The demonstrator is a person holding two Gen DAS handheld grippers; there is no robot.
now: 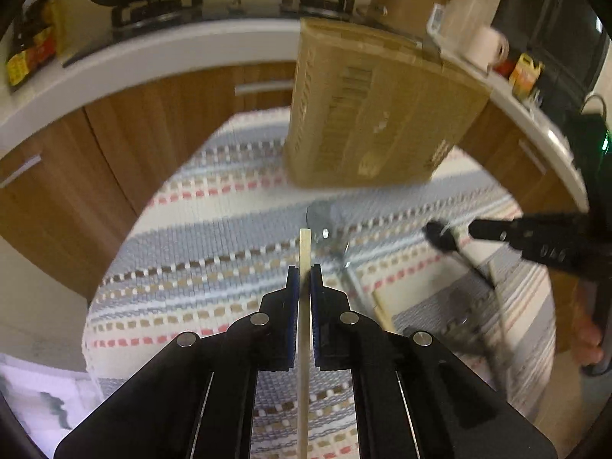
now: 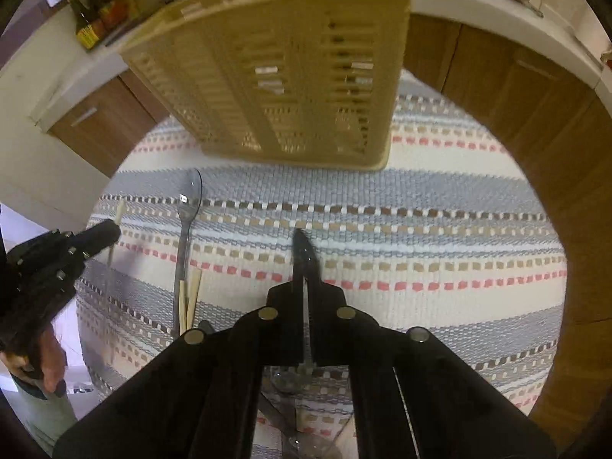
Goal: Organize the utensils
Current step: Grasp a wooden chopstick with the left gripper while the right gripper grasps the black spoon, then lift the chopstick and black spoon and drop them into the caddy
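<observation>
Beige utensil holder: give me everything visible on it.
The utensil holder is a tall beige caddy, apparently plastic, its walls cut with rows of slots. It stands upright on the striped woven mat, at the far side, in front of the wooden cabinets. Through the slots, something dark shows on the right side; what it is cannot be told. Its top edge shows lighter rectangular patches. Motion blur softens detail. No gripper touches it; a spoon lies on the mat nearby, apart from it.
</observation>
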